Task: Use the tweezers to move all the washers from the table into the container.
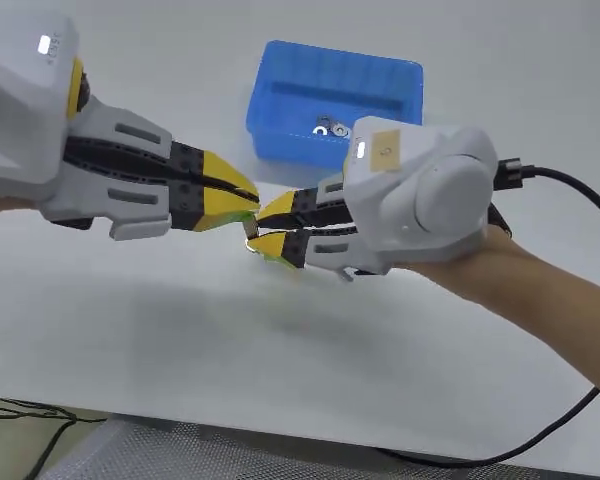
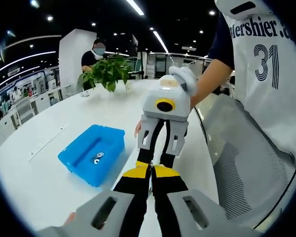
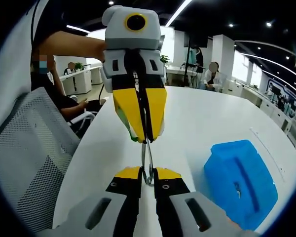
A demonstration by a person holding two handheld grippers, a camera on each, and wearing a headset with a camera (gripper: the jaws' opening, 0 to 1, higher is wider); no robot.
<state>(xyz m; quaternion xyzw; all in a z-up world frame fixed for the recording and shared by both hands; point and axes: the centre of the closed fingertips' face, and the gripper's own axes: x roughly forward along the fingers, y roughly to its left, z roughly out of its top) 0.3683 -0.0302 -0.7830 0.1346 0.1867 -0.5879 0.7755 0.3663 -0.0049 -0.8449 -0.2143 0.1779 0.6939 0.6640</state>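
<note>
Steel tweezers (image 3: 147, 158) span the two tip-to-tip grippers, with the left gripper (image 1: 252, 197) and right gripper (image 1: 261, 226) each clamped narrow on one end, while the washers (image 1: 331, 130) lie inside the blue container (image 1: 280, 146) at 1 o'clock of the jaws, well apart.
</note>
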